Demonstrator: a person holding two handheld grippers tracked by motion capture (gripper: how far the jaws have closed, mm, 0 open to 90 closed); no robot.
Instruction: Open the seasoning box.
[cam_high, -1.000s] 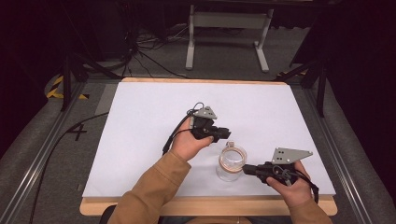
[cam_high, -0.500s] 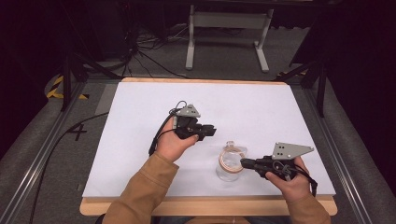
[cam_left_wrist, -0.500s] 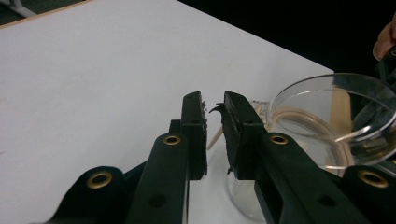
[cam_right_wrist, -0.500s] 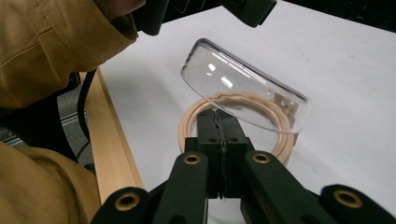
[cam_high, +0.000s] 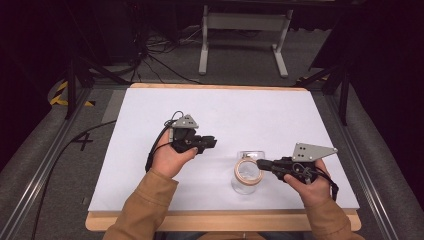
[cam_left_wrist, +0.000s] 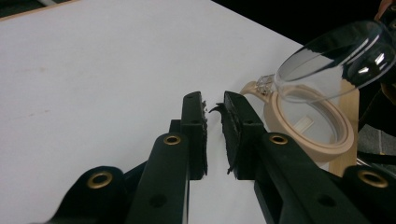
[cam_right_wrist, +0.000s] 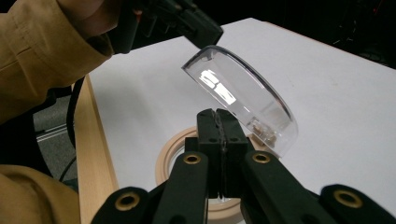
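Landmark: clear jar with tan rim ring (cam_high: 247, 175), standing near the table's (cam_high: 260, 115) front edge, right of centre. Its hinged clear lid (cam_right_wrist: 243, 98) is flipped open and tilted up off the ring, attached at a small hinge on the ring's far side as seen in the right gripper view.

Right gripper (cam_high: 265, 164) sits just beside the jar on its right, jaws pressed together at the ring's near edge; whether they pinch the rim or are merely closed against it can't be told. Its body runs roughly sideways across the table, pointing at the jar.

Left gripper (cam_high: 207, 142) lies left of the jar and a little farther back, clearly apart from it, jaws nearly closed with a narrow gap, holding nothing (cam_left_wrist: 212, 121). The jar lies ahead and to the right of its jaws.

The right hand is nearer, so it likely steadies the jar.

No brand, label or readable writing on the jar. A "4" (cam_high: 82, 141) is marked on the floor left of the table.
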